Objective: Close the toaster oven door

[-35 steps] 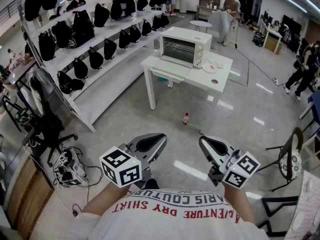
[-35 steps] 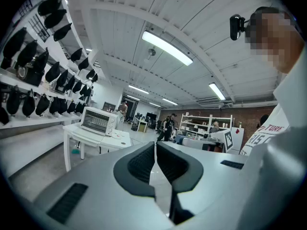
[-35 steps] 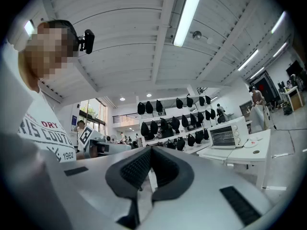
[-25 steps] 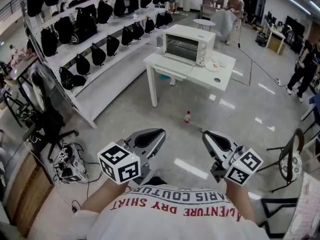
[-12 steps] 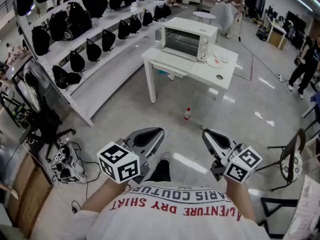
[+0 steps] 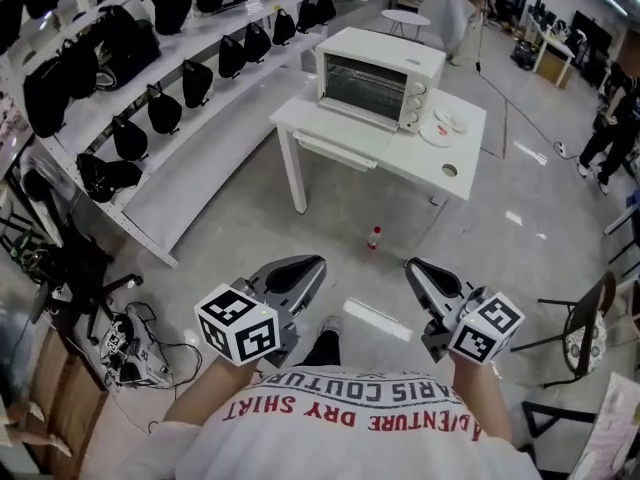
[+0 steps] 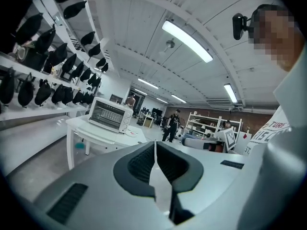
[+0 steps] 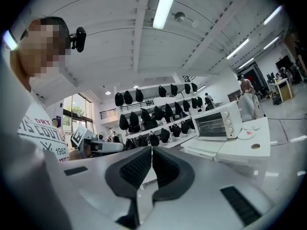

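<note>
A white toaster oven (image 6: 380, 76) stands on a white table (image 6: 460, 158) several steps ahead across the floor. Its door (image 6: 345, 136) looks folded down flat over the table's front edge. Both grippers are held low in front of my chest, far short of the table. The left gripper (image 6: 312, 266) and the right gripper (image 6: 410, 266) are shut with nothing between their pads. In the left gripper view the oven (image 7: 111, 115) shows beyond the shut left gripper (image 7: 155, 145). The right gripper view has the oven (image 8: 218, 122) beyond the shut right gripper (image 8: 151, 150).
A long shelf of black bags (image 6: 150, 58) runs along the left. A small bottle (image 6: 374, 237) stands on the floor before the table. A plate (image 6: 443, 126) lies beside the oven. A chair (image 6: 585, 318) is at the right, cables (image 6: 130, 343) at the left, a person (image 6: 615, 118) far right.
The table and oven have come nearer and lower in the head view as I walk toward them. Both grippers keep the same shut pose in front of me.
</note>
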`<state>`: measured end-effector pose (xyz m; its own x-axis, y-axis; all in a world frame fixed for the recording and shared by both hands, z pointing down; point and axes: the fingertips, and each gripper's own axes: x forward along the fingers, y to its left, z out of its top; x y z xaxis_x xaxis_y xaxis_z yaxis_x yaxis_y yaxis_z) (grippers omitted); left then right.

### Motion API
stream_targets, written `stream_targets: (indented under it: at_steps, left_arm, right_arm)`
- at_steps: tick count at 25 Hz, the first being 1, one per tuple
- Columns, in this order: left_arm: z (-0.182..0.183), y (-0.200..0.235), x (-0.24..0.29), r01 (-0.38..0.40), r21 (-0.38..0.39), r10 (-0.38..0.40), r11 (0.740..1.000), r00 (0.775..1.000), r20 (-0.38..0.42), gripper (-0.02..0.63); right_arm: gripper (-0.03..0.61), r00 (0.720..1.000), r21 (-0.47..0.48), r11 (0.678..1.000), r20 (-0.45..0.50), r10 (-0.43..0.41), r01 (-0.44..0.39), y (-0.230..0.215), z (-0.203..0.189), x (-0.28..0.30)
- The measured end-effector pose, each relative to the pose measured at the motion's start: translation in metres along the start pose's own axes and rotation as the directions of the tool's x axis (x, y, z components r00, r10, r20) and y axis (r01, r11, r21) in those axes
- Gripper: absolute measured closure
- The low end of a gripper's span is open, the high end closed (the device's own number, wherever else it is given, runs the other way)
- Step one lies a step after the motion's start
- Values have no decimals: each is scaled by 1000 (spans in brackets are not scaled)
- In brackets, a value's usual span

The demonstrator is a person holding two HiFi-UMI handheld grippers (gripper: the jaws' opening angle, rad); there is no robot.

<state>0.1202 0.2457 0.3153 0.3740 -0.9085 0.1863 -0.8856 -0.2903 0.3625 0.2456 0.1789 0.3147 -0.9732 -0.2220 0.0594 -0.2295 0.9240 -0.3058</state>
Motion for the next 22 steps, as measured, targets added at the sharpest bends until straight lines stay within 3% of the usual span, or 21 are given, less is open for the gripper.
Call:
stream_targets:
  at_steps: [12, 22]
  left_arm:
    - [50, 164, 122, 21, -22, -23, 1000, 995, -95, 575]
    - [52, 252, 167, -6, -31, 1, 999, 986, -166, 575]
  right_arm:
    - [554, 997, 105, 992, -39, -69, 73, -142, 20, 137]
    - [554, 991, 144, 982, -75, -115, 125, -201, 14, 185]
